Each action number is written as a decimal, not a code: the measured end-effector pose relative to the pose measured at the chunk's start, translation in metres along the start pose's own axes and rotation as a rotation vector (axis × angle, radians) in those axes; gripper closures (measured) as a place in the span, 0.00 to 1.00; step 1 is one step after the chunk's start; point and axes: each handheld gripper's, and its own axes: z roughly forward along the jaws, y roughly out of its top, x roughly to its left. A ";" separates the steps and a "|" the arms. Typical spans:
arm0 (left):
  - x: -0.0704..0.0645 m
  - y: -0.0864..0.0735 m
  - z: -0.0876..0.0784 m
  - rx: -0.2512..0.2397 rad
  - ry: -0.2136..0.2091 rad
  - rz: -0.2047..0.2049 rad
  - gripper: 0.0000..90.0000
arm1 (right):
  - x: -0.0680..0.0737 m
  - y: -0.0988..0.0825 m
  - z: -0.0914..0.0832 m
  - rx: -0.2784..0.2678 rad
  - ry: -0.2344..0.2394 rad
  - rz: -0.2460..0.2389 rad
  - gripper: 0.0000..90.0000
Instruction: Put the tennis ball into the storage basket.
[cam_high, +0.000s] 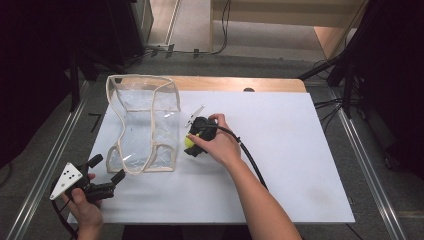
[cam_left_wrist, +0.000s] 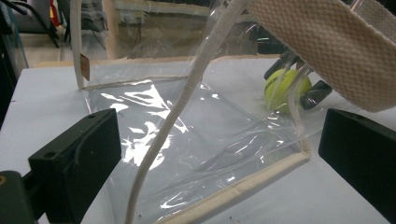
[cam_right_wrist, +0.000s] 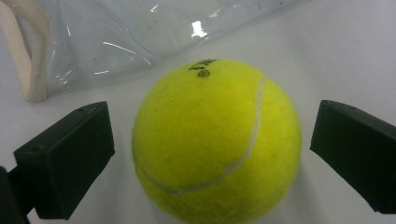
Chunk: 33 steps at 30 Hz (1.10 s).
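A fuzzy yellow-green tennis ball, marked with a curved white seam and a small black print on top, is seen between the matte black fingers of the right gripper. Beyond those fingers, a clear glossy plastic bag is edged in cream woven fabric tape. A wide cream webbing strap with a fine knitted texture is shown above the black fingers of the left gripper, on which a light grey three-cornered plate with black dots is carried. A plain white tabletop lies beneath, bordered at the far edge by light brown wood.
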 end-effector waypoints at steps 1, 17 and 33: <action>0.000 0.000 0.000 0.000 -0.001 0.000 0.00 | 0.000 0.000 0.001 0.003 0.002 0.006 0.00; 0.000 0.000 0.000 0.000 0.000 -0.001 0.00 | -0.001 0.000 0.004 0.012 -0.029 0.031 0.14; 0.000 0.000 0.000 0.001 0.000 0.000 0.00 | -0.002 0.001 0.000 0.007 -0.003 0.019 0.25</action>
